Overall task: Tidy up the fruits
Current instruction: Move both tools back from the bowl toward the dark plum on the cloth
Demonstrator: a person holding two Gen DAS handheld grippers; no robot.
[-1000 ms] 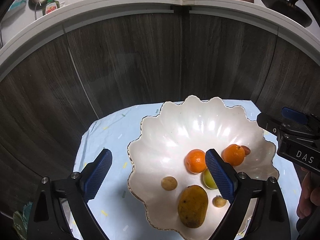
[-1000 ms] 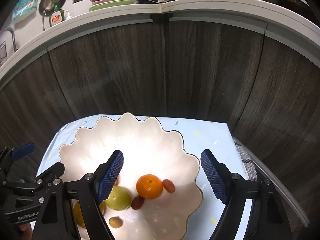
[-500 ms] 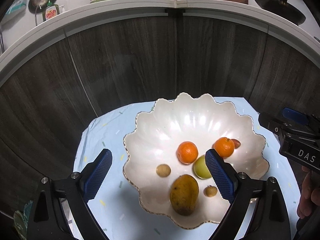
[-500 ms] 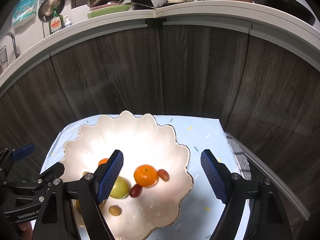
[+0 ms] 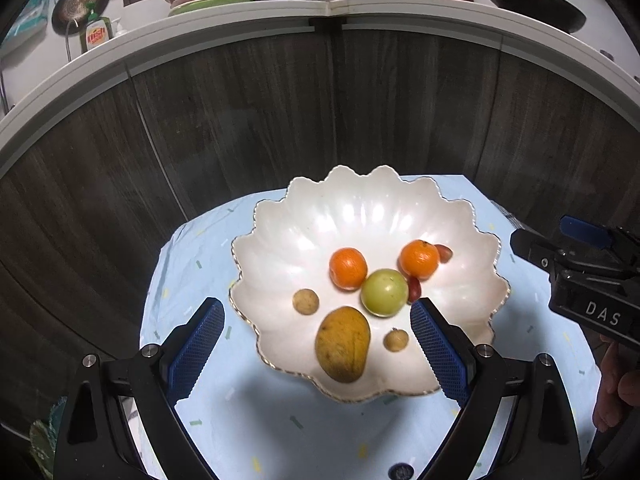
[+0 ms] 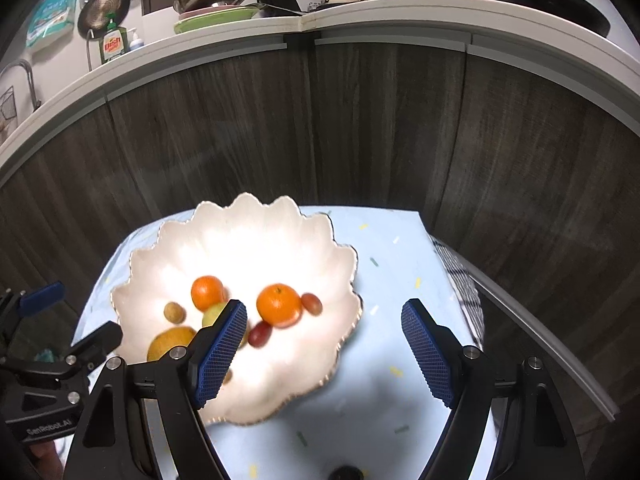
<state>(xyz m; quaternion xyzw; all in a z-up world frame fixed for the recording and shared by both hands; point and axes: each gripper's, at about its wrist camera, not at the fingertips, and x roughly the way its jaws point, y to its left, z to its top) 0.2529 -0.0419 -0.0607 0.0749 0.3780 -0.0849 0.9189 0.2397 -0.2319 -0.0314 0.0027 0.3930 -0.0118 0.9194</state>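
A white scalloped bowl (image 5: 360,212) stands on a light blue cloth (image 5: 208,400). In it lie two oranges (image 5: 348,268) (image 5: 419,260), a green round fruit (image 5: 385,292), a yellow mango (image 5: 343,344), two small brown fruits (image 5: 306,301) (image 5: 396,340) and two red ones (image 5: 444,252) (image 5: 414,288). My left gripper (image 5: 316,306) hangs open above the bowl's near left rim, holding nothing. My right gripper (image 6: 324,308) is open over the bowl's right rim (image 6: 352,264) and the cloth, also holding nothing. The orange (image 6: 279,304) shows beside its left finger.
Dark wood cabinet fronts (image 5: 320,112) rise right behind the table. A white counter (image 5: 360,8) above them carries pans, plates and a dish soap bottle (image 6: 114,46). A checked cloth (image 6: 460,280) lies at the table's right edge. A hand (image 5: 616,384) holds the right gripper.
Both grippers have drawn back from the bowl, so it looks smaller and its near rim now shows. The fruits have kept their places, and both jaws stay equally wide.
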